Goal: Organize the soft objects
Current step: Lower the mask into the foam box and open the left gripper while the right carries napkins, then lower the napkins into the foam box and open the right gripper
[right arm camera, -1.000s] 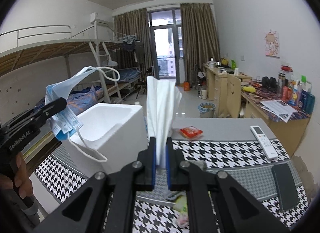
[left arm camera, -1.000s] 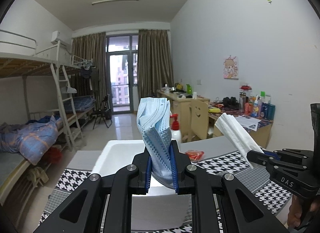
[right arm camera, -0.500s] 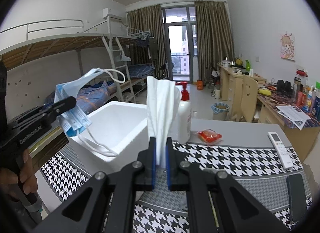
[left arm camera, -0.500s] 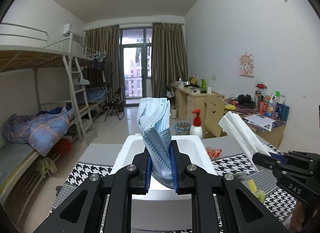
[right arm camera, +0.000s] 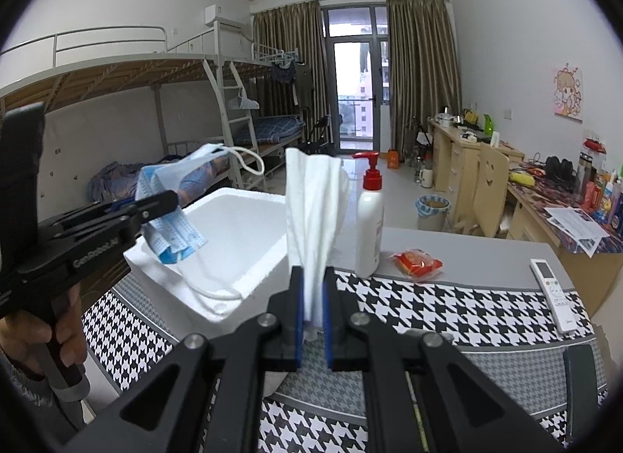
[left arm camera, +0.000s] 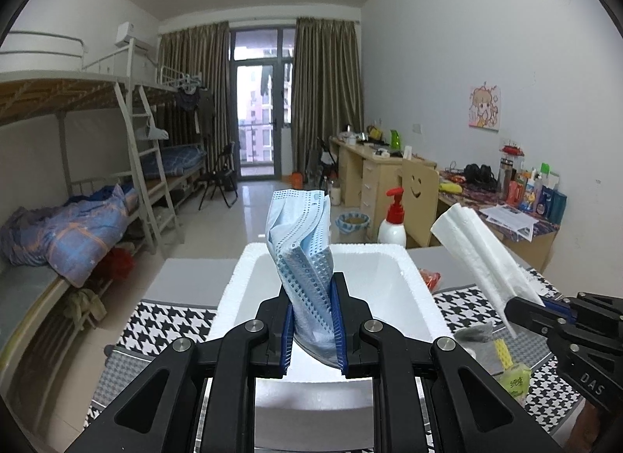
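At bottom centre, the right hand-held gripper [right arm camera: 311, 311] pinches an upright white folded tissue [right arm camera: 313, 219]. At left, the left hand-held gripper [right arm camera: 155, 205] clamps a crumpled blue face mask [right arm camera: 171, 227] above the open white foam box [right arm camera: 229, 242].

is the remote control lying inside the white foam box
No, the remote control lies on the table at the far right, well apart from the white foam box, which stands on the left.

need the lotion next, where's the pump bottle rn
In the right wrist view the pump bottle stands upright on the table just right of the foam box, with the red snack packet on its other side.
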